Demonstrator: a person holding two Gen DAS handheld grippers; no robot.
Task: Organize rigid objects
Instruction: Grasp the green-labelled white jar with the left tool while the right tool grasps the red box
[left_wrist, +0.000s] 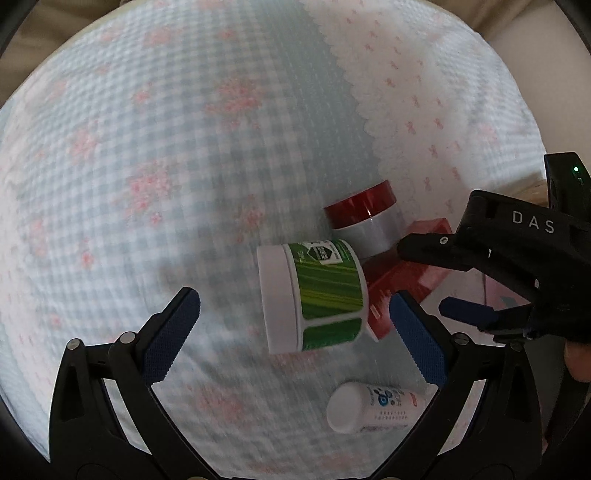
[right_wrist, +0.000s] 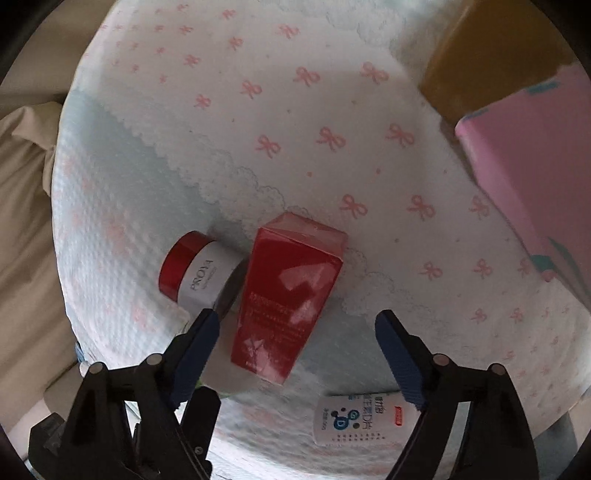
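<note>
Both our grippers hang with jaws spread, gripping nothing: left gripper (left_wrist: 291, 321) around the green-labelled tub (left_wrist: 312, 293), which lies on its side, right gripper (right_wrist: 297, 338) over the red carton (right_wrist: 288, 299). Red-lidded jar (right_wrist: 195, 271) touches the carton; white tube (right_wrist: 362, 419) lies nearby on the bedspread (right_wrist: 258, 110). All lids shut, contents hidden.

A bow-patterned quilt (right_wrist: 332, 110) covers the bed; a beige pillow (right_wrist: 22, 192) lies beside it.
</note>
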